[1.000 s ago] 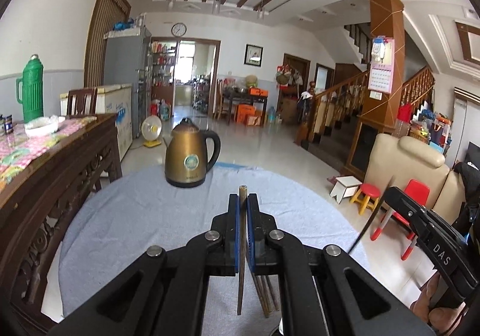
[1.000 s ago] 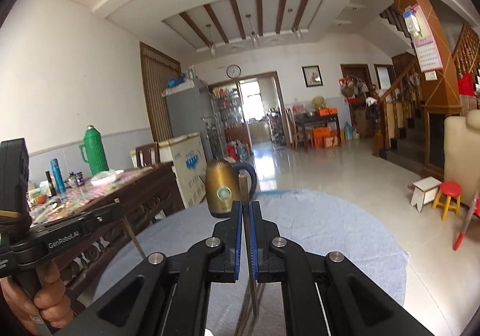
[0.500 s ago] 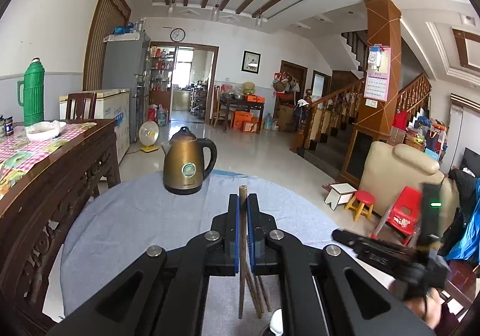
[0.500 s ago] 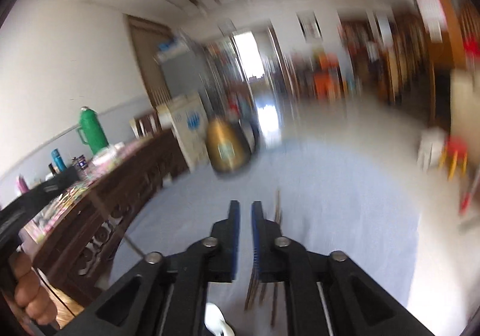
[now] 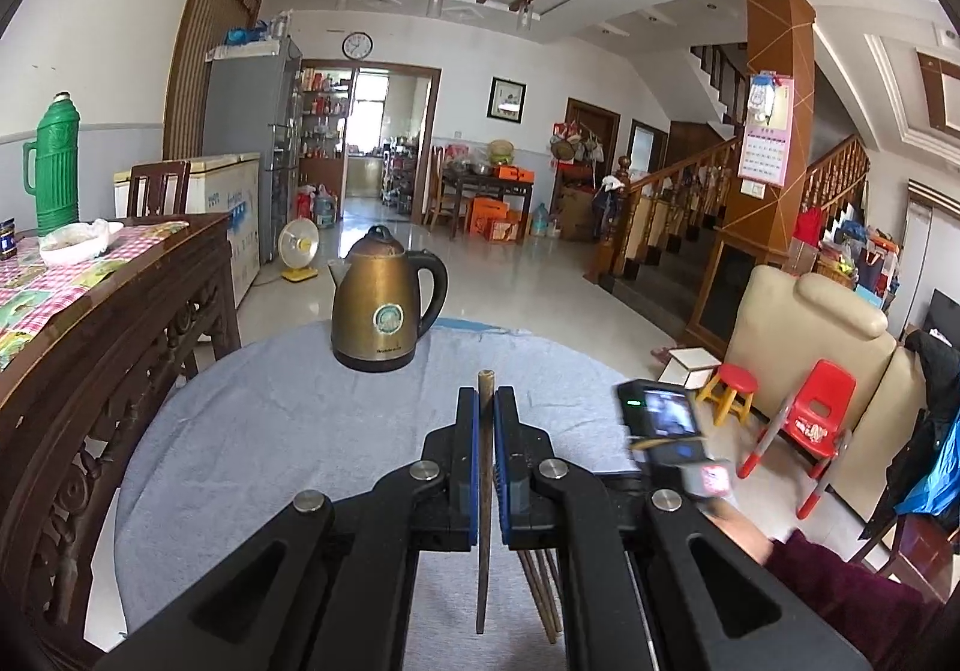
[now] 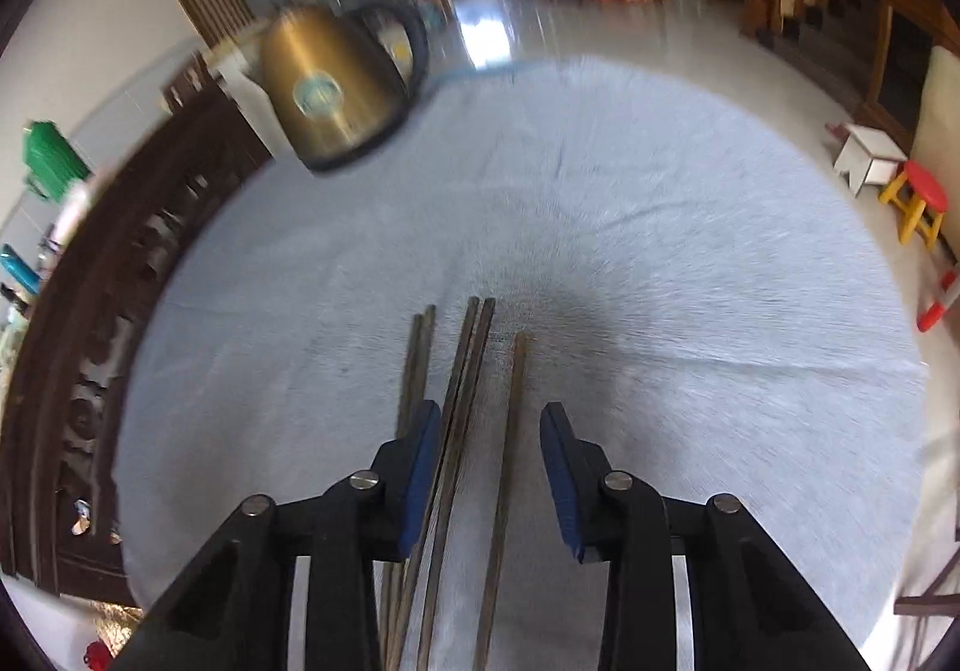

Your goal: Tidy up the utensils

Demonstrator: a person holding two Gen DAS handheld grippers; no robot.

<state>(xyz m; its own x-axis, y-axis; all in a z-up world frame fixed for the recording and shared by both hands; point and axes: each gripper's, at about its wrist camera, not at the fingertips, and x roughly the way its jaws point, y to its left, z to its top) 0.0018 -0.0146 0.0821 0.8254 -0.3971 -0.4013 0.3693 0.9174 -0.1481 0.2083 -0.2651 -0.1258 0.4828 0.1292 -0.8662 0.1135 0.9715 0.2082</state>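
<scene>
Left wrist view: we see the left gripper (image 5: 486, 431) clamped on one chopstick (image 5: 483, 497) above the grey-clothed round worktop (image 5: 252, 431); kettle (image 5: 384, 308) near its far edge, dark sideboard (image 5: 108, 323) close left.

Right wrist view, blurred: right gripper (image 6: 489, 467) fingers wide over loose chopsticks (image 6: 462, 419) on the cloth; bare cloth ahead.

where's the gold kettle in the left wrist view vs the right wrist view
Left wrist: the gold kettle stands upright left of centre, at the far edge of the grey cloth.
Right wrist: the gold kettle is upper left, tilted and blurred.
Shared landmark: the green thermos at far left.
</scene>
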